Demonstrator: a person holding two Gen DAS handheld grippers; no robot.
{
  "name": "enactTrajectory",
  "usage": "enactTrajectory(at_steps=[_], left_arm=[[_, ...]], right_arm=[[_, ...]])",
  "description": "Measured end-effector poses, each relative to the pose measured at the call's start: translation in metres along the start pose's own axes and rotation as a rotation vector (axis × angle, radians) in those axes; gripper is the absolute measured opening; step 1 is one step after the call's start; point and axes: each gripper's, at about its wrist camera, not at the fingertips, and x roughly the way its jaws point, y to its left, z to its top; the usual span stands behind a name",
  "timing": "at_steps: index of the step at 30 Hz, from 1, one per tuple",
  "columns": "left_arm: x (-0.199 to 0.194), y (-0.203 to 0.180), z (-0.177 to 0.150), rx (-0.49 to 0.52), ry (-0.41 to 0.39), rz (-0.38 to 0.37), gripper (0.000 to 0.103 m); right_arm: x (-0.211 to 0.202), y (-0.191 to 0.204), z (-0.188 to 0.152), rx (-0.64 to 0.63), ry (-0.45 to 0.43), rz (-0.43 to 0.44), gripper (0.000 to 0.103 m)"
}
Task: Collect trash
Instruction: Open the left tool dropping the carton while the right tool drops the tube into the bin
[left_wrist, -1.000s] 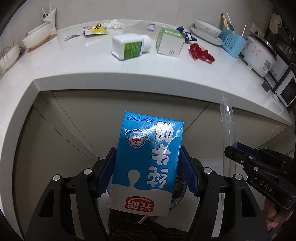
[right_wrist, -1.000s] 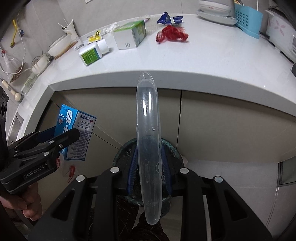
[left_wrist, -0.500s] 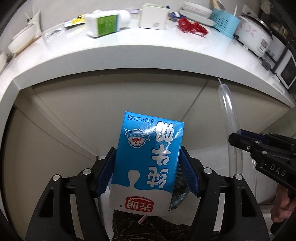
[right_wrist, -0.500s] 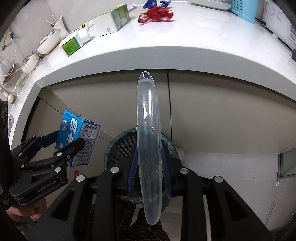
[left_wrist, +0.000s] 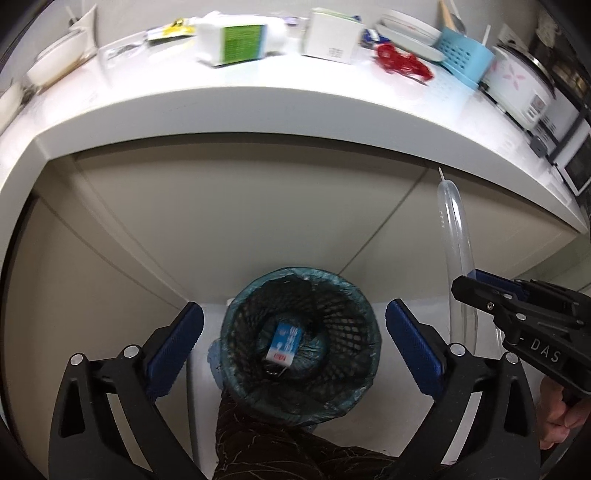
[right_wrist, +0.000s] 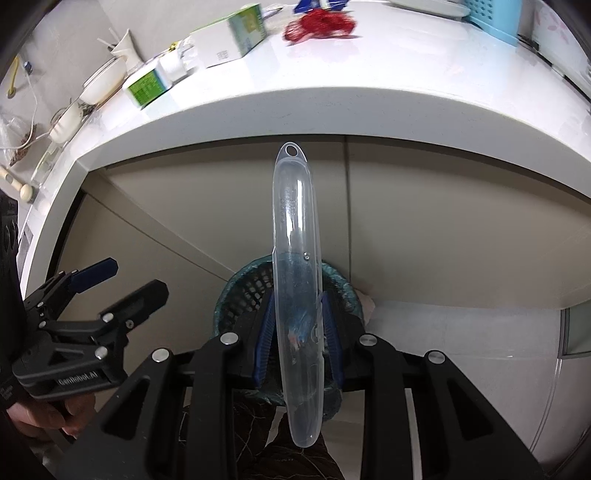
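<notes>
Left wrist view: milk carton (left_wrist: 283, 344) lies inside bin (left_wrist: 364, 384), left gripper (left_wrist: 294, 338) spread.

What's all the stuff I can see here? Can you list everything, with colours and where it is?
Milk carton: one, blue and white, lying at the bottom of the bin.
Bin: one, black mesh with a bluish liner, on the floor by the cabinets.
Clear plastic case: one, long and see-through, held above the bin.
Bottle: one, white with a green label, lying on the counter.
Box: one, white and green, on the counter.
Red wrapper: one, crumpled, on the counter.
Blue basket: one, counter's right end.
Rice cooker: one, white, beside the basket.
Counter: one, white.
Left gripper: black, blue pads, open over the bin.
Right gripper: black, shut on the case.
</notes>
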Motion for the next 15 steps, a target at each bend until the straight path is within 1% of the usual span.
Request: enactTrajectory(at_steps=[9, 15], left_arm=[[-0.012, 0.043, -0.005, -0.084, 0.001, 0.061, 0.097], [-0.015, 0.060, -0.007, -0.119, 0.009, 0.073, 0.097]], right_arm=[[0.021, 0.031, 0.006, -0.070, 0.020, 0.040, 0.025], [0.030, 0.041, 0.006, -0.094, 0.035, 0.039, 0.026]])
